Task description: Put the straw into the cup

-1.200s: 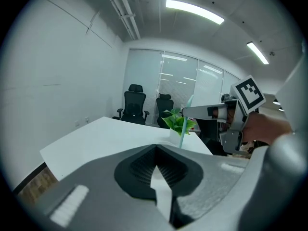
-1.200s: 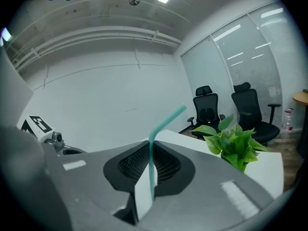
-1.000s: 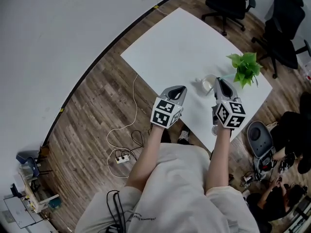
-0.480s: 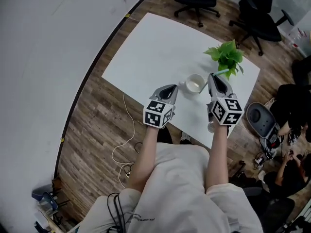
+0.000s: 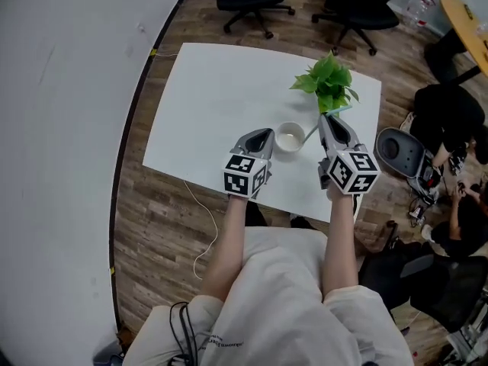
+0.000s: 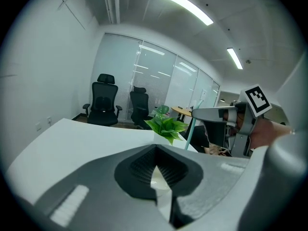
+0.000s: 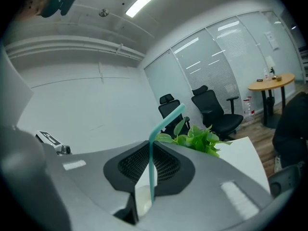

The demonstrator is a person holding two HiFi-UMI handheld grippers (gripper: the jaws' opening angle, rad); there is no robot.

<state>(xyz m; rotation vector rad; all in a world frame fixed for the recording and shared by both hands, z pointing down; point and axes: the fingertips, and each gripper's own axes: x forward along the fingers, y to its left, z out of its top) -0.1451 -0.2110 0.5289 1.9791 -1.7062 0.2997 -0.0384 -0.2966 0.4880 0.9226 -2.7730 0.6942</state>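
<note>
1. Head view: the straw is clamped in the right gripper and slants down left toward the rim of the cup. The cup stands on the white table between the two grippers, near the plant. The left gripper is just left of the cup, apart from it
2. Left gripper view: the left gripper has its jaws together on nothing. The cup shows just beyond them, with the straw farther right
3. Right gripper view: the right gripper has its jaws closed on the straw, which runs upright between the pads with its bent top leaning right, over the cup
</note>
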